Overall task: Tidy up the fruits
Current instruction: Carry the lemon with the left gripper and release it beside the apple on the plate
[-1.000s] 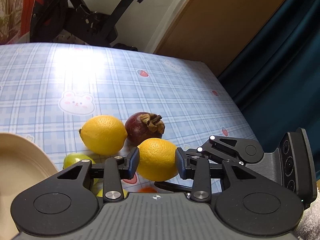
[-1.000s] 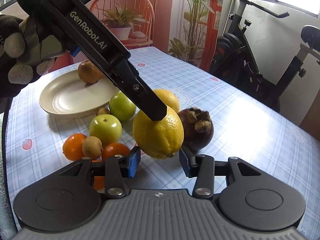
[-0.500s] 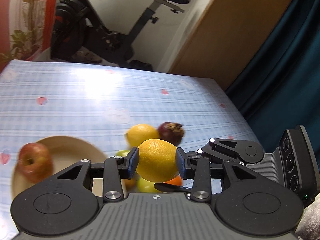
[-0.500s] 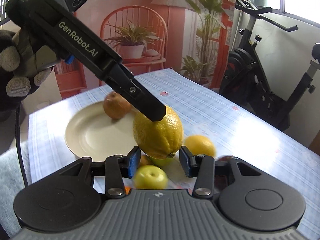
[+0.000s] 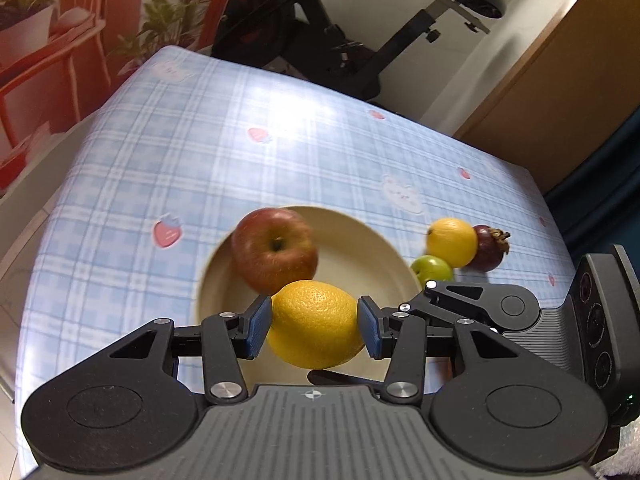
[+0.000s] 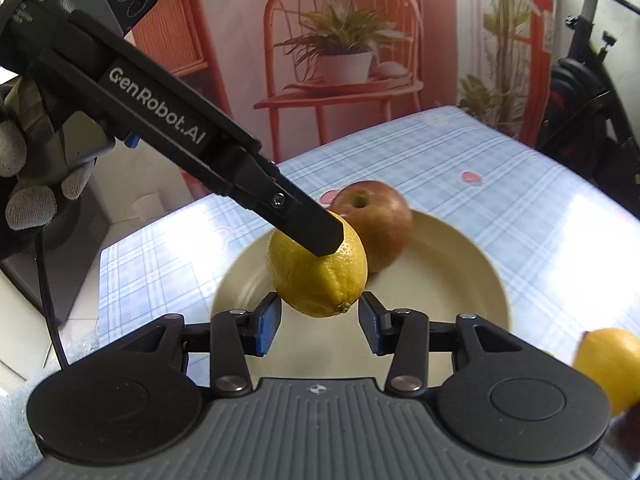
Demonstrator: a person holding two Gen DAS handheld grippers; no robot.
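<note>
A yellow lemon [image 5: 316, 332] hangs between the blue pads of my left gripper [image 5: 315, 320], just over the near part of the cream plate [image 5: 360, 252]. The jaws are opening, though both pads still touch the lemon's sides. From the right wrist view, one left finger [image 6: 304, 228] lies across the lemon [image 6: 316, 276]. My right gripper [image 6: 319, 322] stands open just below and in front of the lemon, its pads clear of the peel. A red apple [image 5: 276, 254] rests on the far side of the plate [image 6: 440, 280].
To the right of the plate lie a second lemon [image 5: 452, 242], a dark mangosteen [image 5: 490, 248] and a green apple [image 5: 432, 268] on the blue checked tablecloth [image 5: 200, 160]. An exercise bike [image 5: 340, 52] stands beyond the table. A gloved hand [image 6: 28, 184] grips the left tool.
Both grippers have swung from the fruit pile to above the plate, carrying the lemon along. The apple and plate have come into the middle of both views. The left pads stand slightly wider.
</note>
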